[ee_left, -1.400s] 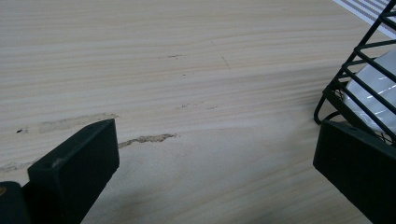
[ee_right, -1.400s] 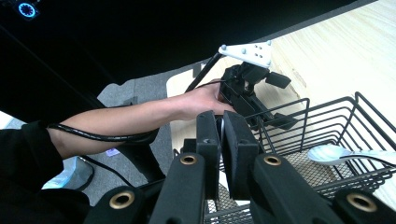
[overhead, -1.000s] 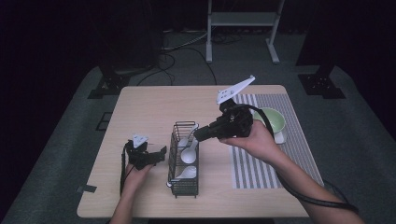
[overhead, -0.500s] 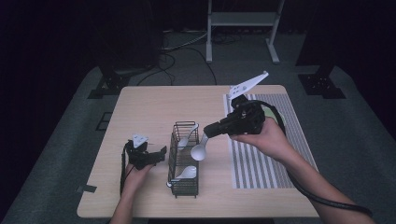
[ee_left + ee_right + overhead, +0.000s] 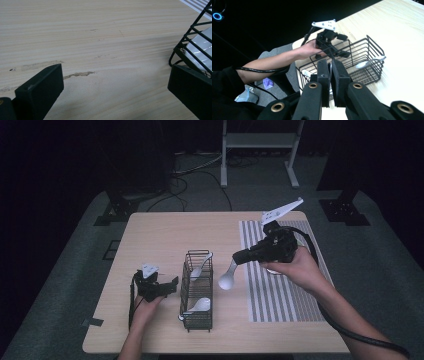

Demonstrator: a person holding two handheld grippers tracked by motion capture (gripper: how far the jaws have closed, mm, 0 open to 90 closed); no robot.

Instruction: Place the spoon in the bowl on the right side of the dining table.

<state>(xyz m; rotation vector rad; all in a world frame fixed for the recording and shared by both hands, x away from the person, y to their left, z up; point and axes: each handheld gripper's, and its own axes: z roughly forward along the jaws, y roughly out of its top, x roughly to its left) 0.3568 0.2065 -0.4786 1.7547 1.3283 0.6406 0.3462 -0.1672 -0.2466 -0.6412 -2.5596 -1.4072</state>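
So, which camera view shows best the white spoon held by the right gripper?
The high view: the white spoon hangs whole from the right gripper, beside the wire basket. The right gripper view shows merely a white sliver between the closed jaws. The left gripper view faces elsewhere.

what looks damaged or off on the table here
The tabletop is scuffed: a pale gouge runs across the wood between the left gripper jaws, with smaller nicks beyond. One spoon leans askew in the basket, handle over the rim.

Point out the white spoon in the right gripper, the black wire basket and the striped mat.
white spoon (image 5: pixel 226 280), high view, on its bowl.
black wire basket (image 5: pixel 196 322), high view, on its near rim.
striped mat (image 5: pixel 280 300), high view, on a bare part.
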